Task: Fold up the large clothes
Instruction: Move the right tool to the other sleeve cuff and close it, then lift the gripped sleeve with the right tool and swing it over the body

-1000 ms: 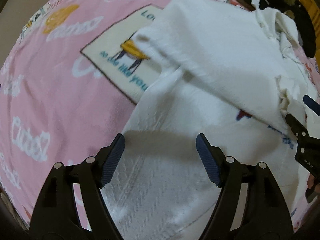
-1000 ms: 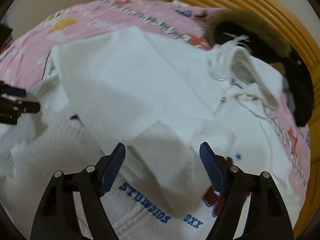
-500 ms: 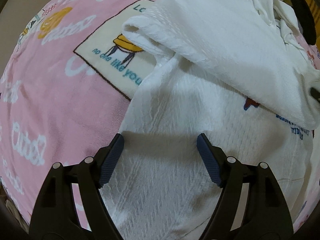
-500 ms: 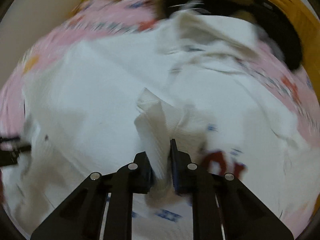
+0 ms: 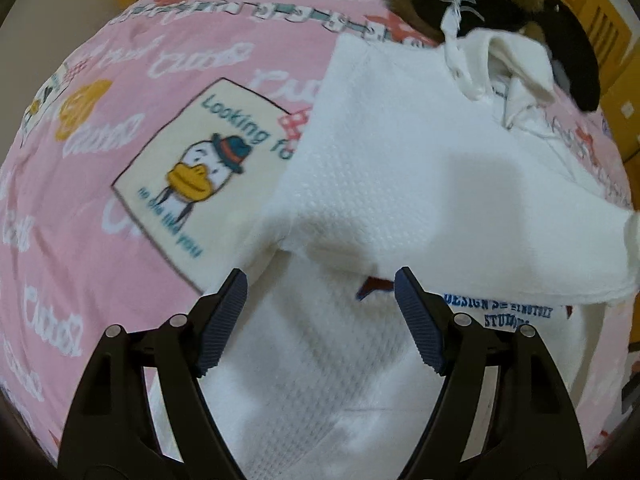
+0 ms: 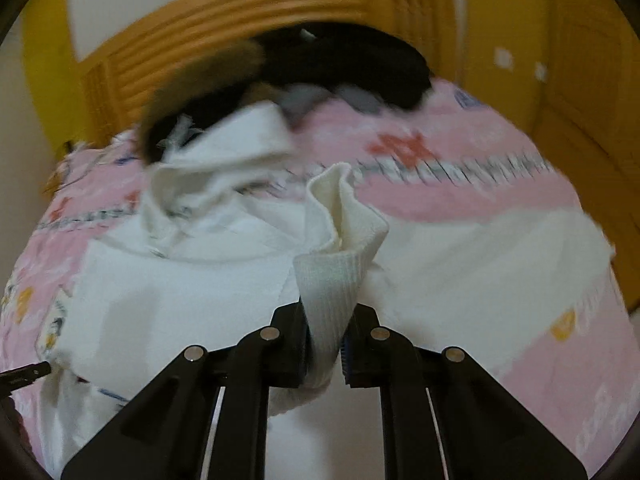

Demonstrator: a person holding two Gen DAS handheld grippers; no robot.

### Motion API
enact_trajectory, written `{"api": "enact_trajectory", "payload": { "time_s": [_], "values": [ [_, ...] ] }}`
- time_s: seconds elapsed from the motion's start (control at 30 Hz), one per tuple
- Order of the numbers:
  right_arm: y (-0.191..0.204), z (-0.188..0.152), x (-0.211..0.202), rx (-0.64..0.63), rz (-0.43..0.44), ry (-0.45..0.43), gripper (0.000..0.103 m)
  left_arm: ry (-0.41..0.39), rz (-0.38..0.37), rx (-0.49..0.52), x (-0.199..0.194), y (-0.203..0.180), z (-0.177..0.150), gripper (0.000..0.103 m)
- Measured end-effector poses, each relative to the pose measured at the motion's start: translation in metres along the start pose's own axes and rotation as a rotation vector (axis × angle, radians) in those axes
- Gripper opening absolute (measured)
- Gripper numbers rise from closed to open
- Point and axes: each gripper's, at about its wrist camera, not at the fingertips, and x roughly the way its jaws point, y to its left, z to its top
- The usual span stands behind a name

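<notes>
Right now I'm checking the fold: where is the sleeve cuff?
In the right wrist view, the ribbed sleeve cuff is centre frame, pinched in the right hand-held gripper, raised above the white hoodie on the pink bedspread.

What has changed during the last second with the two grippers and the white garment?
The right hand-held gripper closed on the ribbed cuff of the white hoodie and lifted its sleeve across. The left hand-held gripper stayed open above the hoodie, holding nothing.
</notes>
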Motion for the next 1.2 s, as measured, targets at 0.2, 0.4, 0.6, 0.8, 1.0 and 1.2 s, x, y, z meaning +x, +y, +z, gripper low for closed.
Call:
{"api": "enact_trajectory", "payload": {
  "time_s": [0.2, 0.4, 0.6, 0.8, 1.0, 1.2],
  "values": [
    [-0.012, -0.039, 0.049, -0.028, -0.033, 0.130, 0.012, 0.064, 0.077, 0.063, 0.032, -0.012, 0.006, 0.075],
    [-0.039, -0.057, 0.055, 0.084, -0.048, 0.153, 0.026, 0.084, 0.121, 0.136, 0.030, -0.030, 0.009, 0.075],
    [-0.077, -0.067, 0.052, 0.223, -0.099, 0.174, 0.060, 0.089, 0.102, 0.222, 0.004, -0.069, 0.018, 0.075],
    [-0.132, -0.070, 0.031, 0.362, -0.180, 0.169, 0.059, 0.095, 0.065, 0.273, 0.000, -0.139, 0.032, 0.075],
    [-0.232, -0.072, 0.005, 0.593, -0.147, 0.118, 0.066, 0.177, 0.040, 0.320, 0.038, -0.237, 0.028, 0.077],
    [-0.377, -0.065, -0.018, 0.897, -0.086, 0.018, 0.072, 0.261, 0.038, 0.238, 0.072, -0.291, 0.012, 0.080]
  ]
}}
